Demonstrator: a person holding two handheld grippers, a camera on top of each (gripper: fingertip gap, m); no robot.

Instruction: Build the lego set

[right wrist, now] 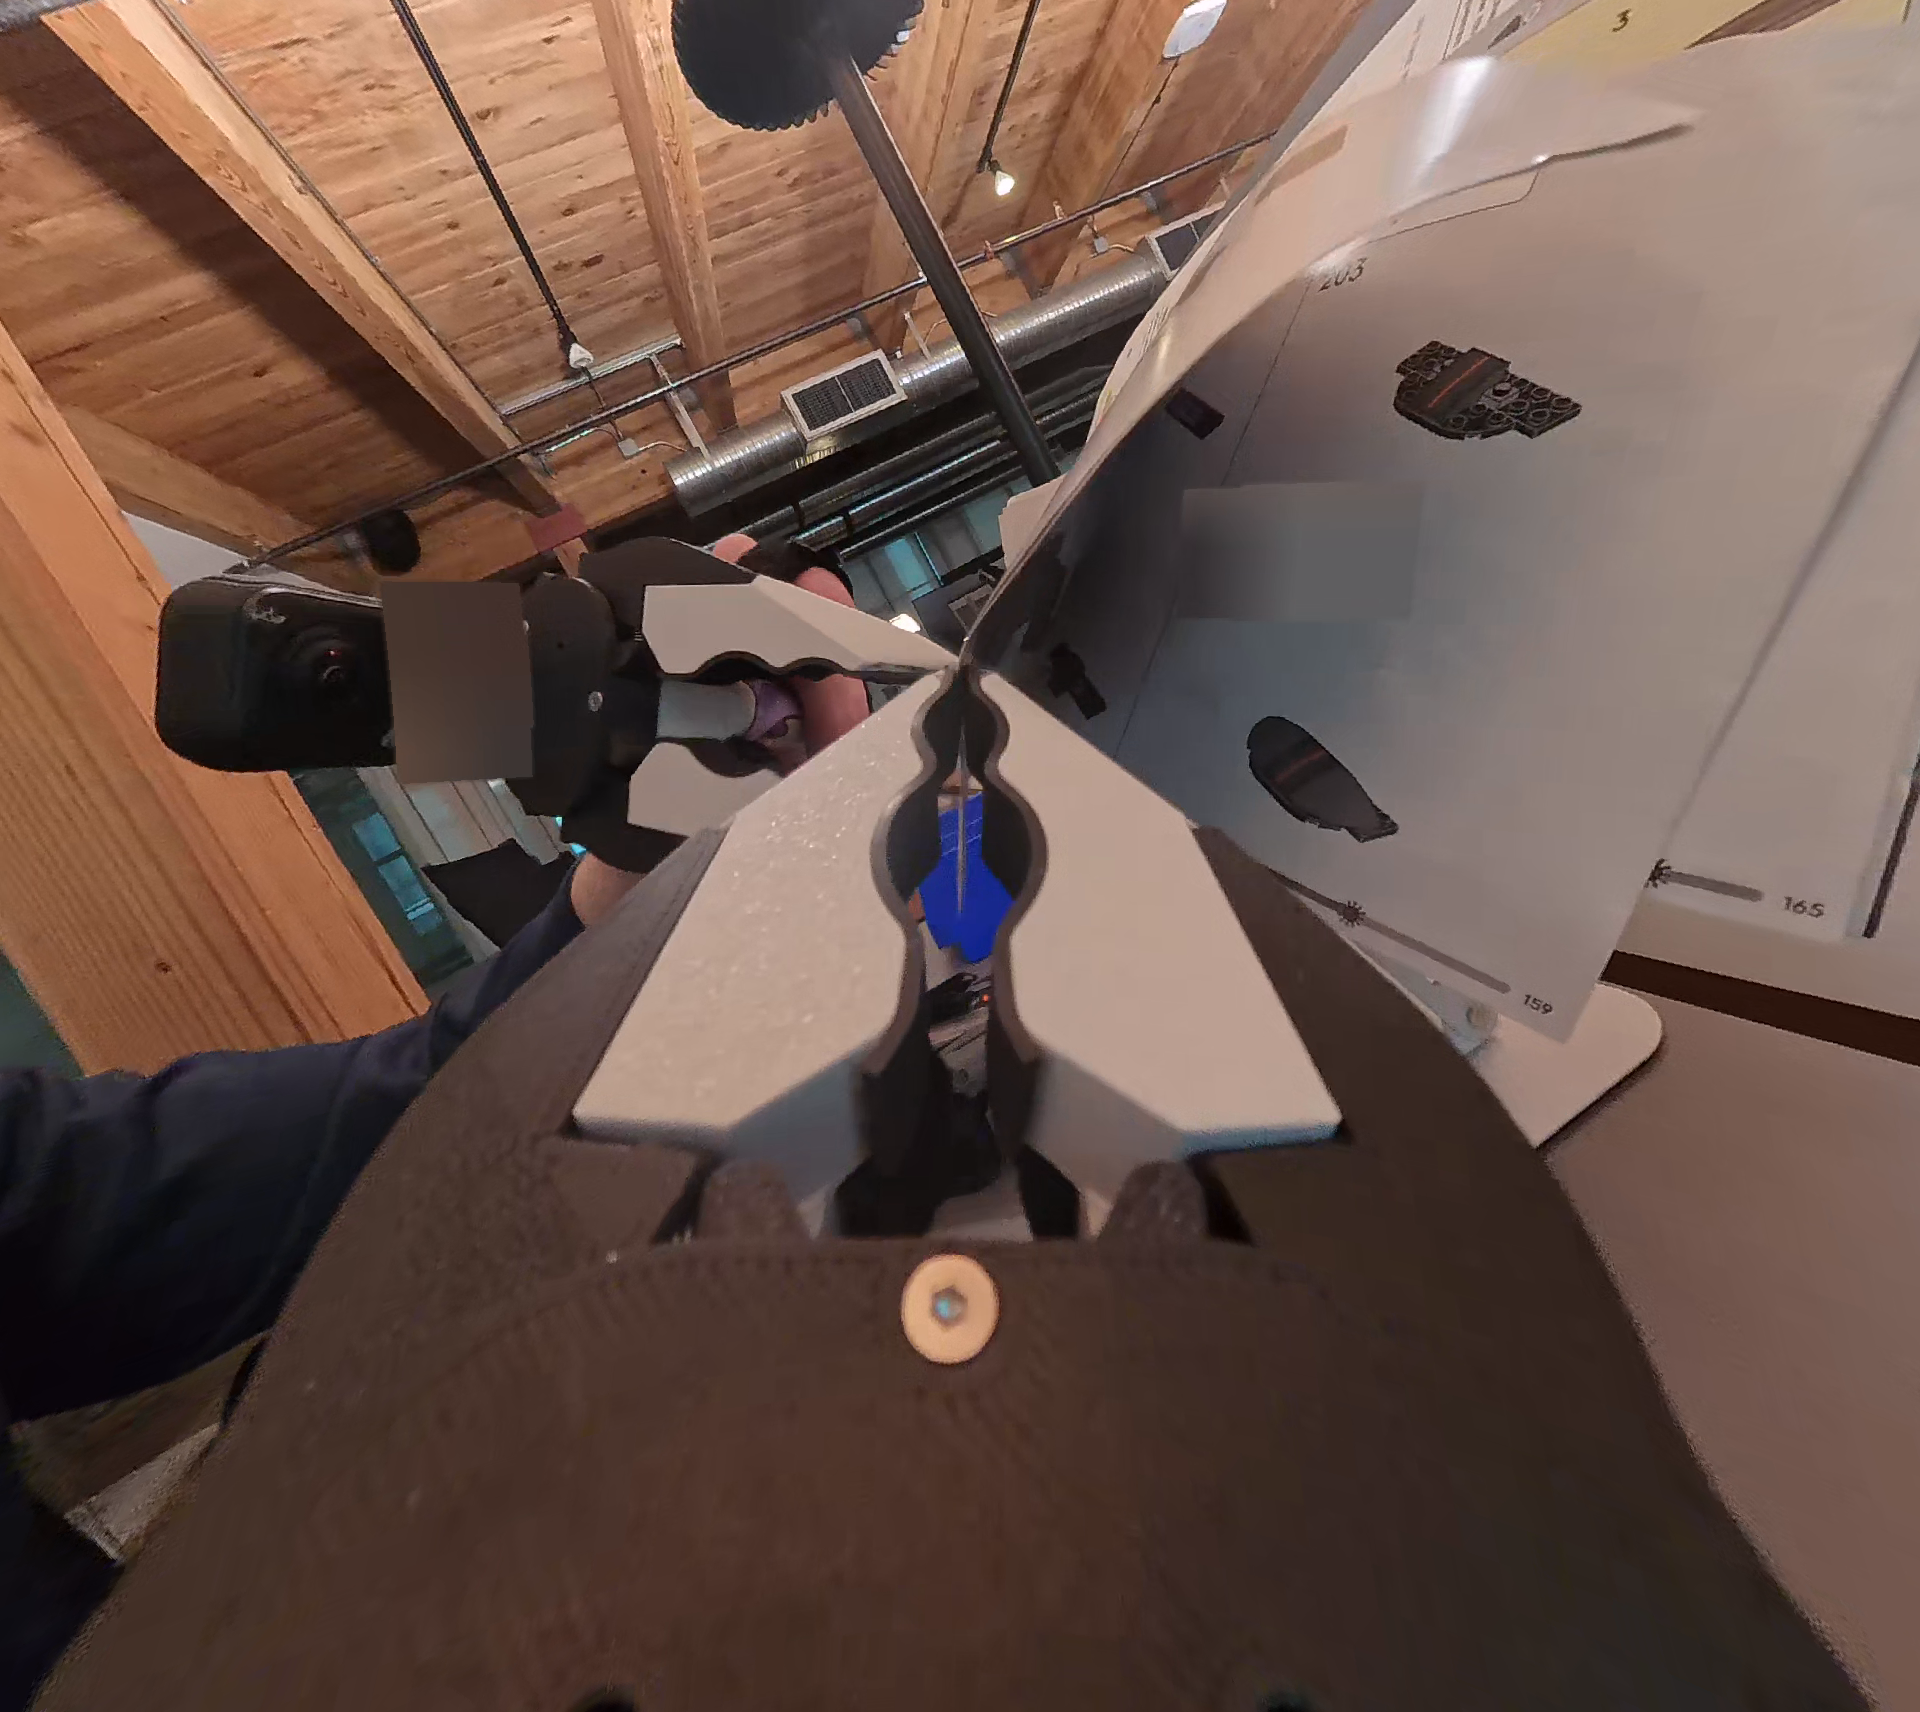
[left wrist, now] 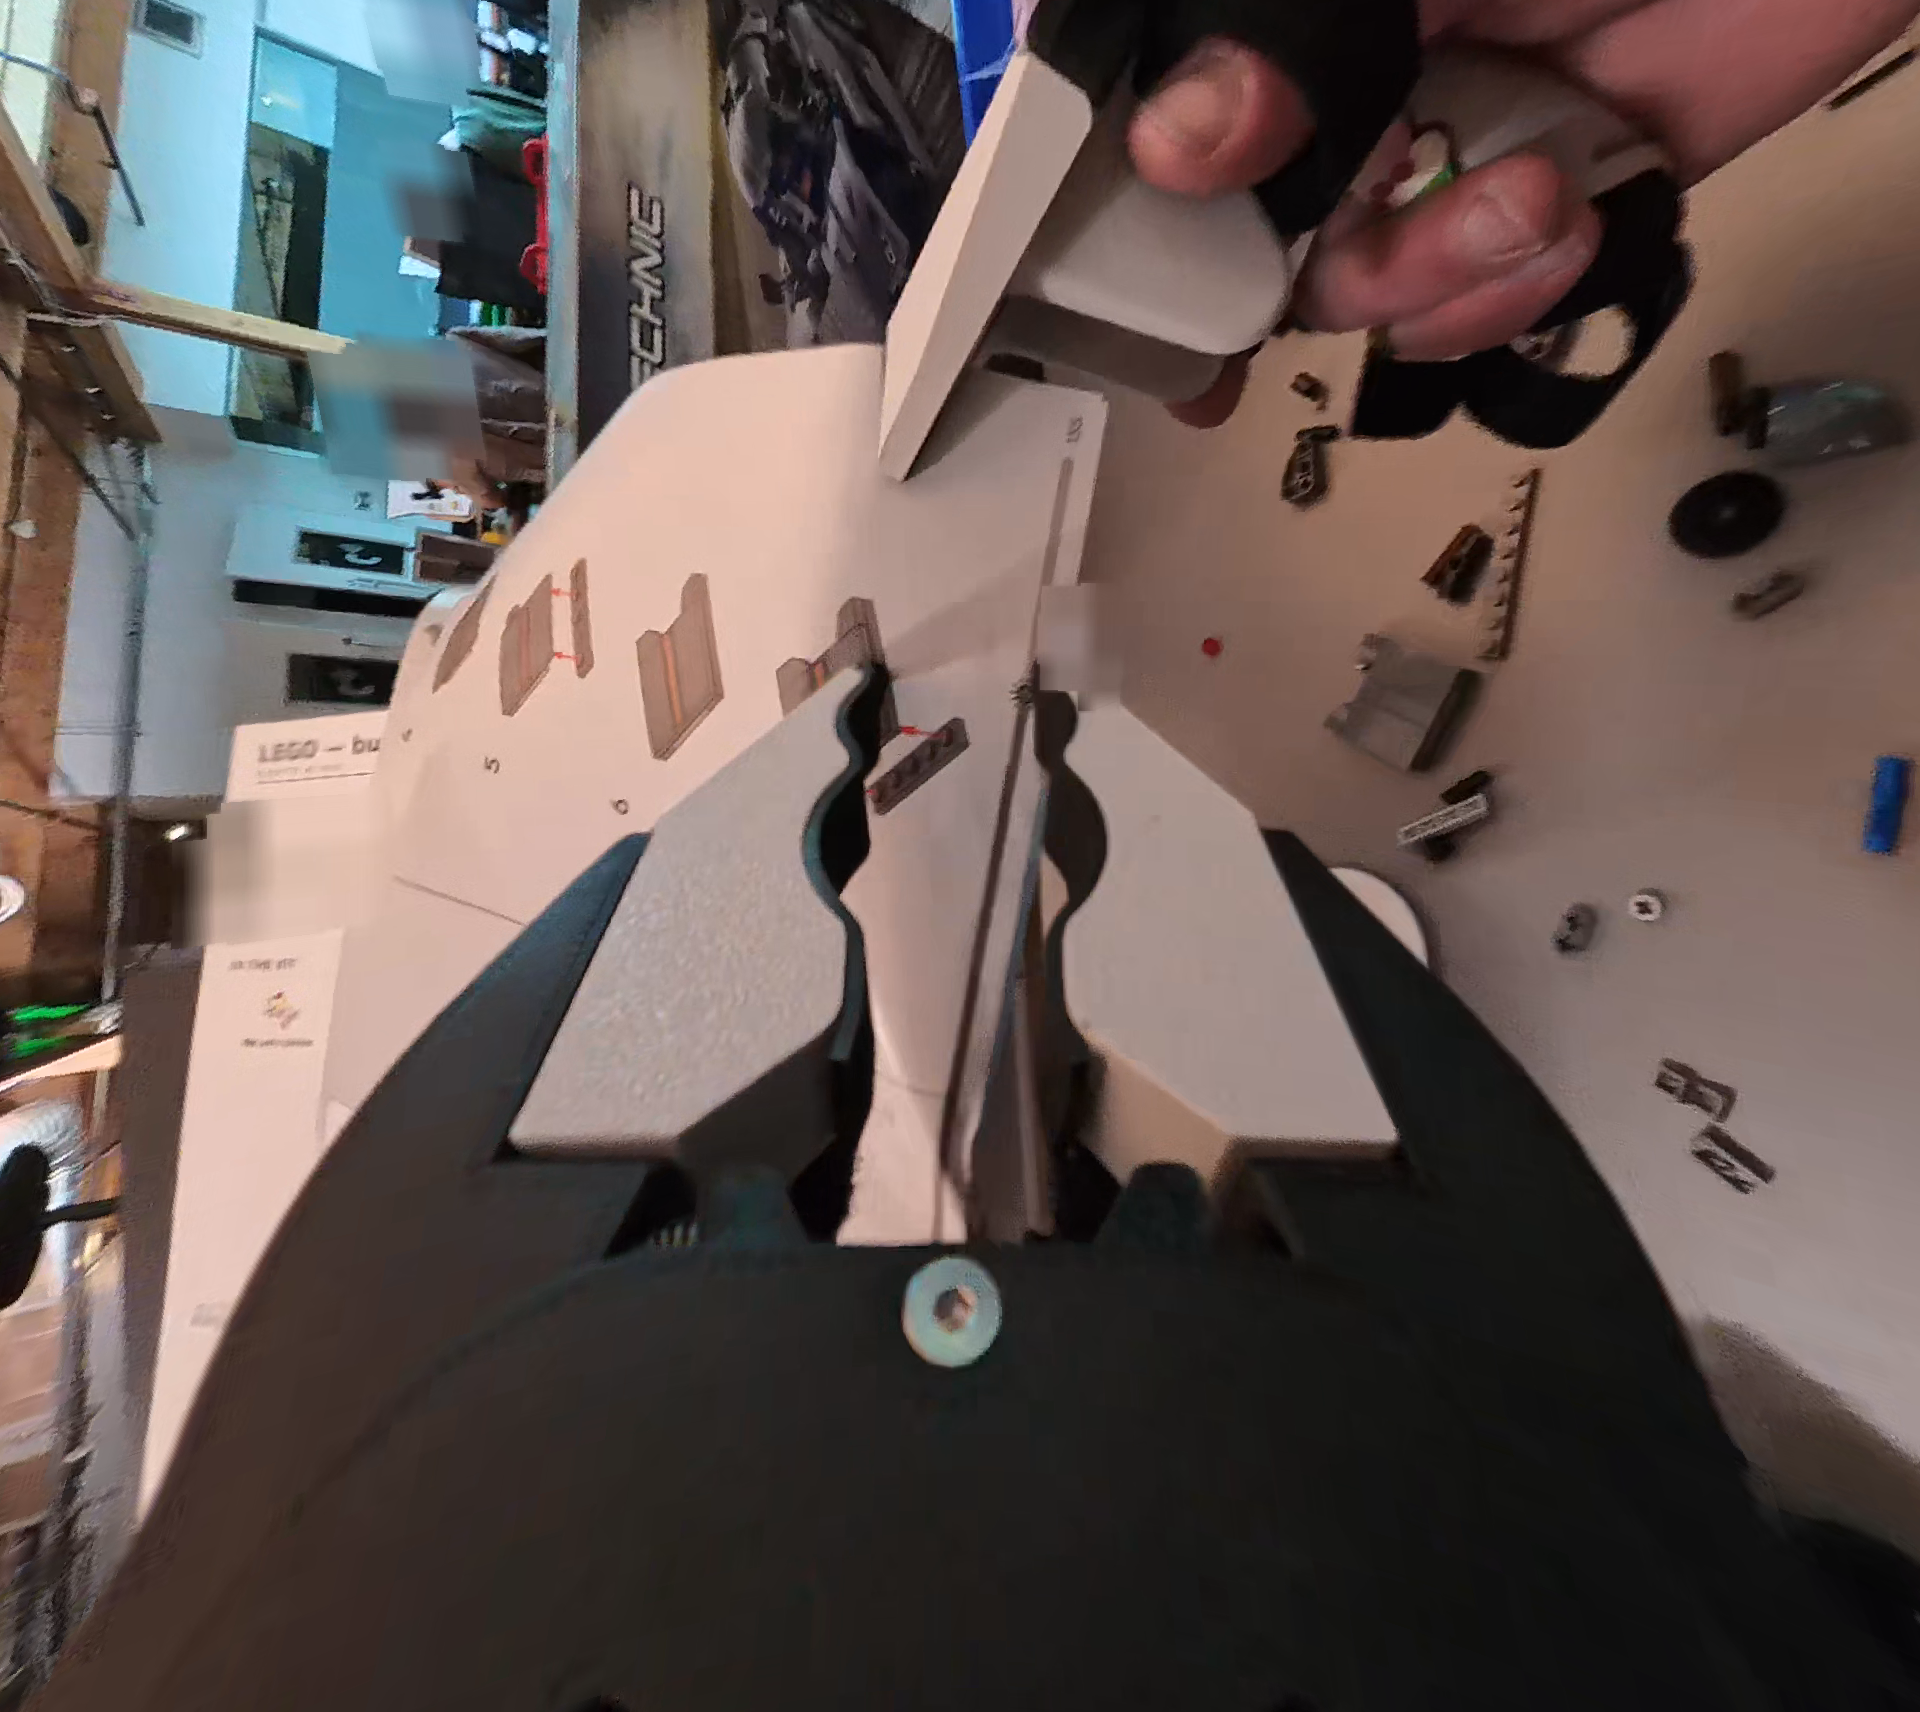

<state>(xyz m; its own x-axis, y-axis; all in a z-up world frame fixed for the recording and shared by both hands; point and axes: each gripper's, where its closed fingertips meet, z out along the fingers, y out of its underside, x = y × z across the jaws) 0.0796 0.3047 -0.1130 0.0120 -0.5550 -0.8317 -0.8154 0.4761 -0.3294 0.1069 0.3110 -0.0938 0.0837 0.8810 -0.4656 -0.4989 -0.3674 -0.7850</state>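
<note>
- Fingers (left wrist: 748, 914): pale grey, fine speckled texture, set in black mounts.
- Instruction booklet (left wrist: 727, 582): white pages printed with grey-brown part diagrams and small red arrows.
- Worktop (left wrist: 1247, 582): off-white.
- Loose lego pieces (left wrist: 1397, 701): mostly grey and black; one blue cylinder (left wrist: 1886, 802), one red dot (left wrist: 1209, 647).
- Ceiling (right wrist: 312, 208): warm brown wood planks, grain seen.
- Sleeve (right wrist: 208, 1174): dark navy.
</note>
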